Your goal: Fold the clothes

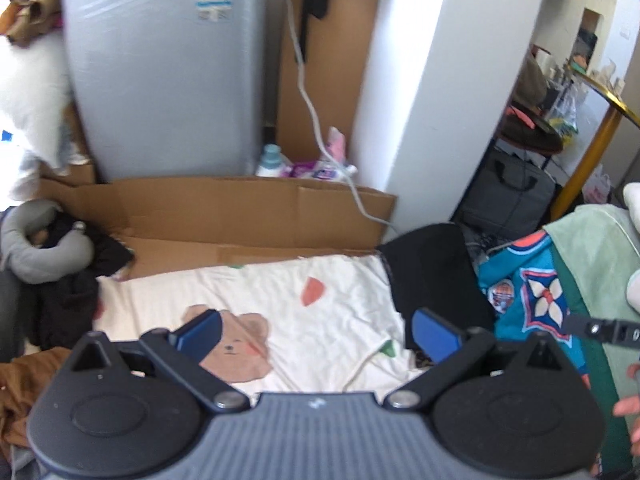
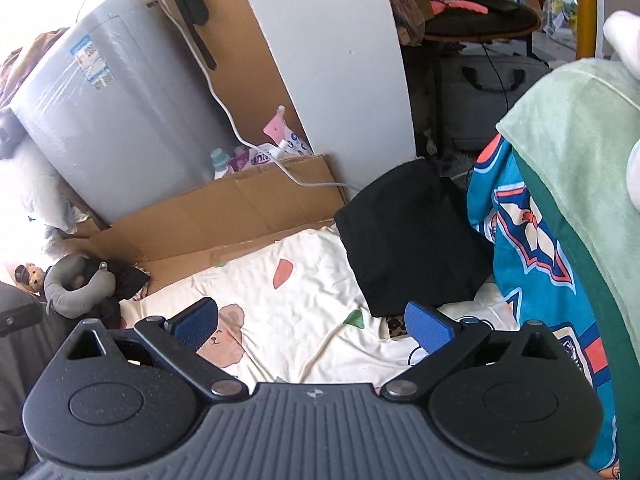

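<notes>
A folded black garment [image 1: 434,276] [image 2: 412,236] lies on the cream bear-print sheet [image 1: 280,300] [image 2: 304,280], at its far right corner. To its right hangs a teal patterned garment [image 1: 528,300] [image 2: 532,248] under a pale green cloth [image 1: 592,248] [image 2: 572,152]. My left gripper [image 1: 318,334] hovers open above the sheet, with nothing between its blue pads. My right gripper [image 2: 314,322] is open too and empty, with its right pad [image 2: 430,330] just in front of the black garment's near edge. A dark pile of clothes [image 1: 68,300] lies at the sheet's left.
Flattened cardboard [image 1: 224,216] [image 2: 224,216] borders the sheet at the back, before a grey wrapped panel [image 1: 168,72] and a white wall [image 1: 432,80]. A grey neck pillow [image 1: 40,248] [image 2: 76,284] sits left. A white cable [image 1: 320,136] trails down. A grey bag [image 1: 508,196] stands right.
</notes>
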A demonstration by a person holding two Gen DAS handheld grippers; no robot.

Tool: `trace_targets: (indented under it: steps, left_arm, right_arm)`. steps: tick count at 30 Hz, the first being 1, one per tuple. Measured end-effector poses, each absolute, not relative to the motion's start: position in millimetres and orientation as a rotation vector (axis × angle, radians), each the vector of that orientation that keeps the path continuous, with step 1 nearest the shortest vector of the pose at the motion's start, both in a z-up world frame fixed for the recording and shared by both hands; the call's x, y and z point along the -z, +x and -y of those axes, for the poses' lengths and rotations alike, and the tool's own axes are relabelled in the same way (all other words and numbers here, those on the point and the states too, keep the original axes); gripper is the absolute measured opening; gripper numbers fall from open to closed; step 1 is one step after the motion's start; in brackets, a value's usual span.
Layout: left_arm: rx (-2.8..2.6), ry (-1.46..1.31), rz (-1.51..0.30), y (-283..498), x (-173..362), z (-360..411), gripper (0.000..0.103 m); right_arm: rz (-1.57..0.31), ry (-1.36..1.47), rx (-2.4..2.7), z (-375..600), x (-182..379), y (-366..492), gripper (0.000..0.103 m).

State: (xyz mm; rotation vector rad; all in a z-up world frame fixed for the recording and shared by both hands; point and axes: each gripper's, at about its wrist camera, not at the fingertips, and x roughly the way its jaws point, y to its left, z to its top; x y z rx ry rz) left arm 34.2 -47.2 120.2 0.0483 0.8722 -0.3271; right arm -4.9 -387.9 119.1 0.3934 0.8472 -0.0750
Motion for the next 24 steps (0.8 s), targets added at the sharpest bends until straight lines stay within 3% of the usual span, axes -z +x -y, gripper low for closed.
trace_targets:
  steps: [14,24]
  left_arm:
    - [0.120,0.011,-0.779,-47.7,-131.8,-67.4,0.103]
    - [0.007,-0.013,-0.768,-85.9,-127.5,-99.7,0.103]
  right_arm:
    - [-0.760,0.390,-0.008,362.7,-119.9,-51.9,0.103]
    - [-0.763,0.355,0.032,354.3,-128.6,-70.0,0.103]
